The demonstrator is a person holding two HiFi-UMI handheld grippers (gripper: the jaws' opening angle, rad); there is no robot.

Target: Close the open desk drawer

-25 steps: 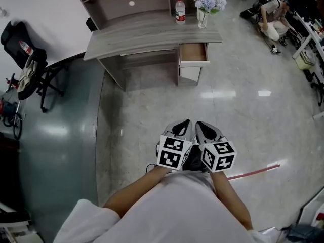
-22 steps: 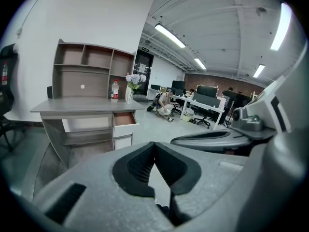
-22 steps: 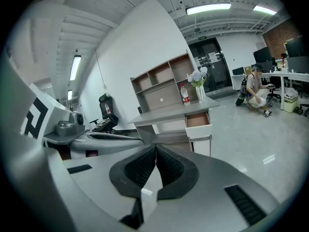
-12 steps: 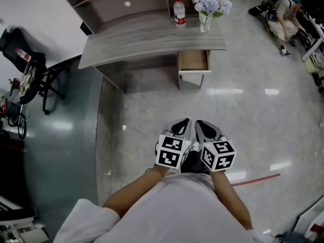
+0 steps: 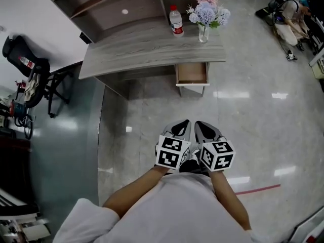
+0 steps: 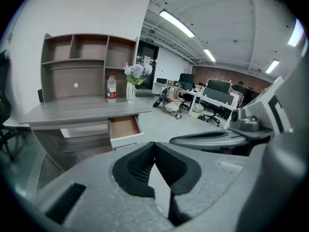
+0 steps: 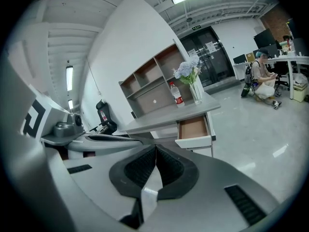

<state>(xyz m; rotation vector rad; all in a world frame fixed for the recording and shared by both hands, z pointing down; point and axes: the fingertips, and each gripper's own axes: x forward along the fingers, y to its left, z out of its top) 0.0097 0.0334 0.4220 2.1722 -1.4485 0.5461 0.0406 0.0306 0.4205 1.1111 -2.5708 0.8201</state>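
Note:
A grey wooden desk point(image 5: 147, 47) stands ahead with one drawer point(image 5: 192, 74) pulled out at its right end, brown inside with a white front. The same drawer point(image 6: 123, 128) point(image 7: 194, 129) shows empty in both gripper views. My left gripper point(image 5: 183, 127) and right gripper point(image 5: 202, 128) are held side by side over the floor, well short of the desk. Both are shut with their jaws meeting and nothing between them. The left gripper point(image 6: 154, 144) and right gripper point(image 7: 155, 148) both point toward the desk.
On the desk stand a water bottle point(image 5: 175, 22) and a vase of flowers point(image 5: 205, 15), with a shelf unit point(image 5: 116, 4) behind. A black chair point(image 5: 30, 75) is at the left. A person point(image 5: 291, 27) sits on the floor far right. Glossy tile floor point(image 5: 243, 115) lies between me and the desk.
The desk and drawer have come lower and nearer in the head view as I moved toward them. Both grippers keep the same shut pose side by side.

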